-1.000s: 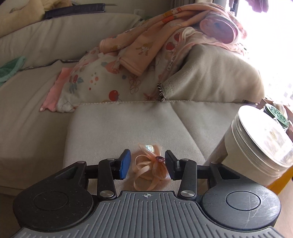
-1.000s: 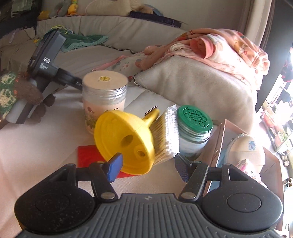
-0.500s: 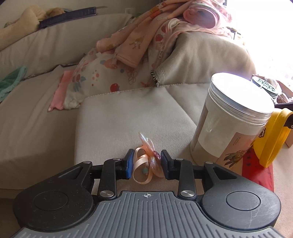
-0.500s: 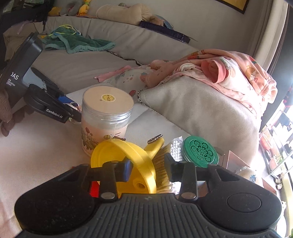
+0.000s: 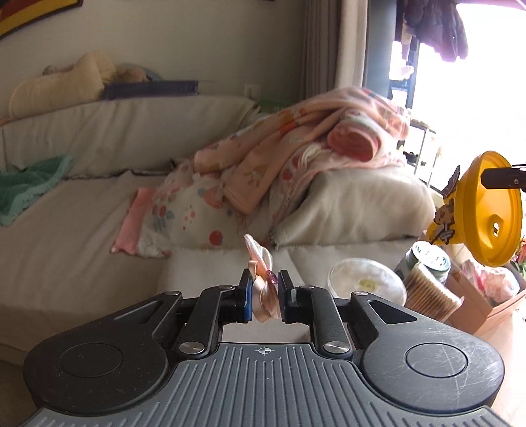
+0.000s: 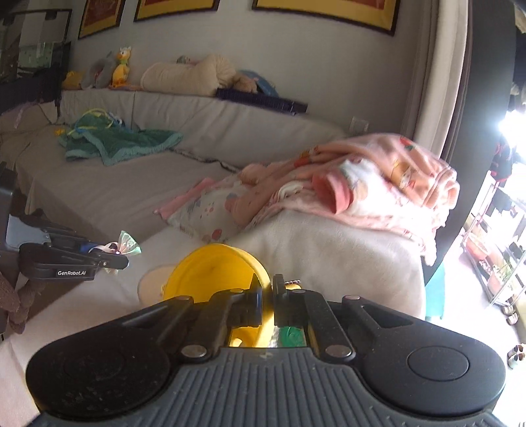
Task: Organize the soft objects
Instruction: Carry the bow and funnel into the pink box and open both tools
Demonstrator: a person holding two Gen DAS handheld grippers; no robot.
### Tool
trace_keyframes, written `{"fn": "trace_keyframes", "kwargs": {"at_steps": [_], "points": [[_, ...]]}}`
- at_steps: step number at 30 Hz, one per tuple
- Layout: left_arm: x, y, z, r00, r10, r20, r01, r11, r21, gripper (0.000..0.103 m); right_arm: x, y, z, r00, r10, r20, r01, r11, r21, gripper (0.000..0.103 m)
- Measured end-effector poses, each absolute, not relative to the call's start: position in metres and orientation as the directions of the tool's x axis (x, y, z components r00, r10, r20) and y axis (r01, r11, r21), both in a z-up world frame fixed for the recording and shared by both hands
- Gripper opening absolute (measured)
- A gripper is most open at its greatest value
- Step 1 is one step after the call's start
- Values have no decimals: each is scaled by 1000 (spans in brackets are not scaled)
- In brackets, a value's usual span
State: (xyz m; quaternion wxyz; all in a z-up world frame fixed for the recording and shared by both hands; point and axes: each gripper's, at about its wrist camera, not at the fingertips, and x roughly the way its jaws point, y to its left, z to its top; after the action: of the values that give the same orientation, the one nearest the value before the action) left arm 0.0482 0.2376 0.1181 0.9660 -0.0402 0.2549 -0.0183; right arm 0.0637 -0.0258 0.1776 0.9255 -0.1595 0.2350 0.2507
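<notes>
On the sofa side of the room, both pickups look done, sorting barely begun; left gripper (image 5: 265, 297) has just been closing and now pinches the peach ribbon bow (image 5: 263, 285), lifted clear of the beige cushion (image 5: 203, 272); right gripper (image 6: 267, 303) has just been closing too, jaws nearly together on the rim of the yellow cup lid (image 6: 210, 272), also held in the air; neither item placed anywhere yet, destination not visible. Left to right: green blanket (image 5: 29, 187) loose on the seat; pink patterned clothes (image 5: 289, 154) heaped over a cream pillow (image 5: 358, 203), untouched, so most soft stuff is judged still to do; then white jar (image 5: 365, 282), cotton swabs (image 5: 427, 289), cardboard box (image 5: 486, 305). Framed pictures (image 6: 322, 13) on the wall, plush toys (image 6: 121, 67) on the sofa back, bright window far right.
</notes>
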Motion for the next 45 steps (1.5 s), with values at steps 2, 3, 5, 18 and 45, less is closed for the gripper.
{"fn": "trace_keyframes", "kwargs": {"at_steps": [2,3,5,18,45], "points": [[45,224,147,891,-66,-449,36,996,-77,18,59,-41,207,798,400,-451,-516,840,-166,6],[45,216,159,898,-76,-434,48,996,-76,18,57,-47,217,806,406,-431,-510,846,-157,6],[47,199,177,904,-108,-413,82,993,-80,18,51,-65,242,834,407,-373,-486,862,-145,6],[93,24,181,766,-450,-460,424,891,-165,18,24,-210,288,946,209,-247,-245,962,-124,6],[162,-25,61,598,-473,-647,466,862,-200,26,135,-235,66,713,129,-689,-180,984,-2,7]]}}
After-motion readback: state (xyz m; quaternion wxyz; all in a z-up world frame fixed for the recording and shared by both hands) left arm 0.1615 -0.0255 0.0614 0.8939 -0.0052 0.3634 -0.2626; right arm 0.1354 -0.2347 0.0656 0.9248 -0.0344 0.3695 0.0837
